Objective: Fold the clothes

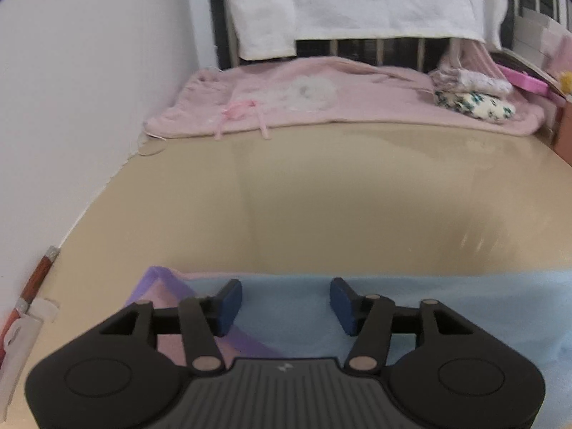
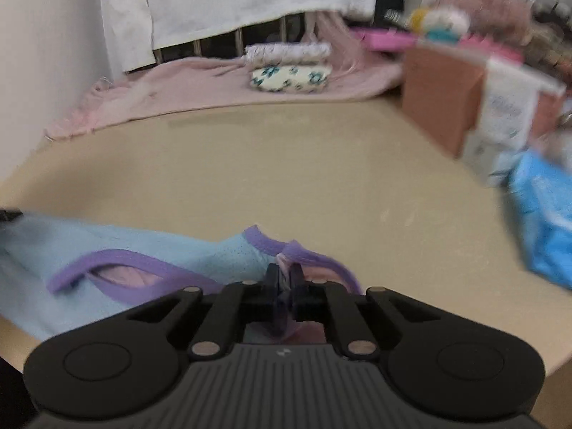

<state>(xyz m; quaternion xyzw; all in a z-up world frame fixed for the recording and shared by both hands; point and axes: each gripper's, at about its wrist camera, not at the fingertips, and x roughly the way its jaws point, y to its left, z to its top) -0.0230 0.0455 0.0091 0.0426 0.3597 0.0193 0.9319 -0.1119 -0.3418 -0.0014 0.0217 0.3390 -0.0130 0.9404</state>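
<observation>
A light blue garment with purple trim and pink lining (image 2: pixel 153 250) lies at the near edge of the beige table (image 2: pixel 286 164). My right gripper (image 2: pixel 285 277) is shut on the garment's purple-trimmed edge near its right end. In the left wrist view the same garment (image 1: pixel 447 304) spreads under my left gripper (image 1: pixel 286 304), which is open with its blue pads (image 1: pixel 230 305) just above the cloth, next to the purple trim (image 1: pixel 168 279) at the left.
A pink blanket (image 1: pixel 286 103) lies along the table's back with folded patterned clothes (image 2: pixel 289 68) on it. White cloth (image 1: pixel 357 0) hangs behind. A brown box (image 2: pixel 439 96), cartons and a blue packet (image 2: pixel 543 214) stand at the right. A white wall (image 1: pixel 71 107) is at the left.
</observation>
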